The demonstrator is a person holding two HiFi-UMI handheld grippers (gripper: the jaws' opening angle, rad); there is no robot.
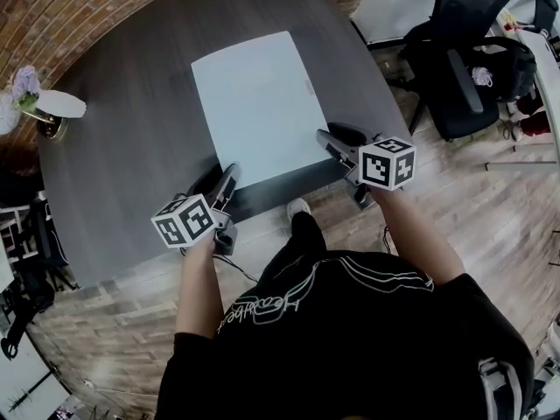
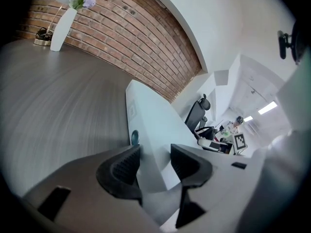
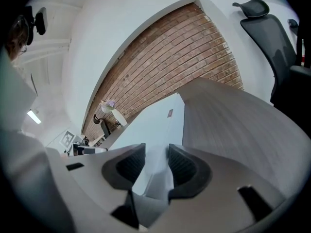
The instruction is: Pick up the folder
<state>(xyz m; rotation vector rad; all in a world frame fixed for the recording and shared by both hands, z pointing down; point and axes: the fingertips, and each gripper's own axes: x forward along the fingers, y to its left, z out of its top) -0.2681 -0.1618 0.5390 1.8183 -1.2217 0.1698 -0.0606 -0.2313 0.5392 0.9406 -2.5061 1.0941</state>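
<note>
The folder (image 1: 254,103) is a pale blue-white rectangle hanging over the dark table (image 1: 131,164), its near edge casting a shadow on the wood. My left gripper (image 1: 229,180) grips the near left corner. In the left gripper view the folder (image 2: 150,115) runs out from between the two dark pads of the left gripper (image 2: 154,154). My right gripper (image 1: 331,143) holds the near right edge. In the right gripper view its jaws stand on either side of the folder (image 3: 155,123), and the right gripper (image 3: 156,157) is closed on it.
A white vase with flowers (image 1: 52,103) stands at the table's far left by the brick wall. Black office chairs (image 1: 455,68) stand to the right of the table on the wooden floor. The table's near edge runs just in front of the person's body.
</note>
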